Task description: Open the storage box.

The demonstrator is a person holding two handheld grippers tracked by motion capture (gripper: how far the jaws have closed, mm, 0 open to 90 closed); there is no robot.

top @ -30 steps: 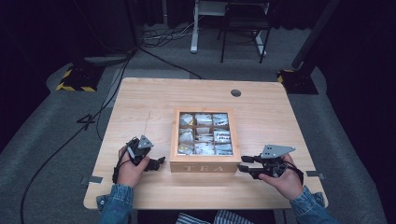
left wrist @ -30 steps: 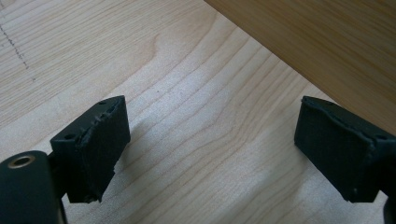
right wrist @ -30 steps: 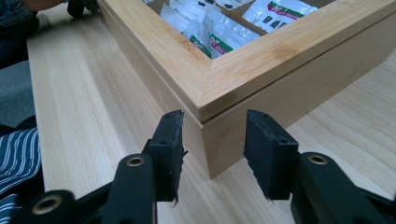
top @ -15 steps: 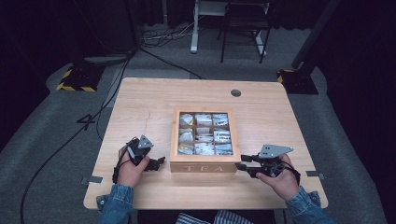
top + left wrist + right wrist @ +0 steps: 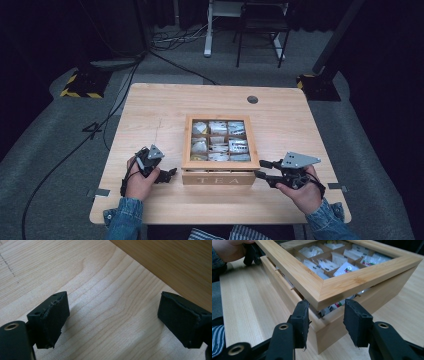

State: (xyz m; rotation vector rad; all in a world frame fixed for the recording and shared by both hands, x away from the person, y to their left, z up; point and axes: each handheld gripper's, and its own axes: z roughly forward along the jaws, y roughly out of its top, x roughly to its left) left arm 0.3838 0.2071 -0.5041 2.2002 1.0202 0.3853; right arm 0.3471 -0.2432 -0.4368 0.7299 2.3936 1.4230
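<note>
Right gripper view: tea box (image 5: 342, 322) on table (image 5: 244, 305), lid (image 5: 322, 287) raised ajar; lid's front corner sits between right gripper (image 5: 325, 315) jaws, which have just been opening. Left gripper (image 5: 110, 315) released, empty, beside the box's opposite end.

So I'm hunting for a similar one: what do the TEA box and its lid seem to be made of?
The light tan TEA box looks like bamboo or pale wood, satin-finished, with fine straight grain. Its framed lid shows the same grain; the clear pane, glass or plastic, shows the sachets beneath.
</note>
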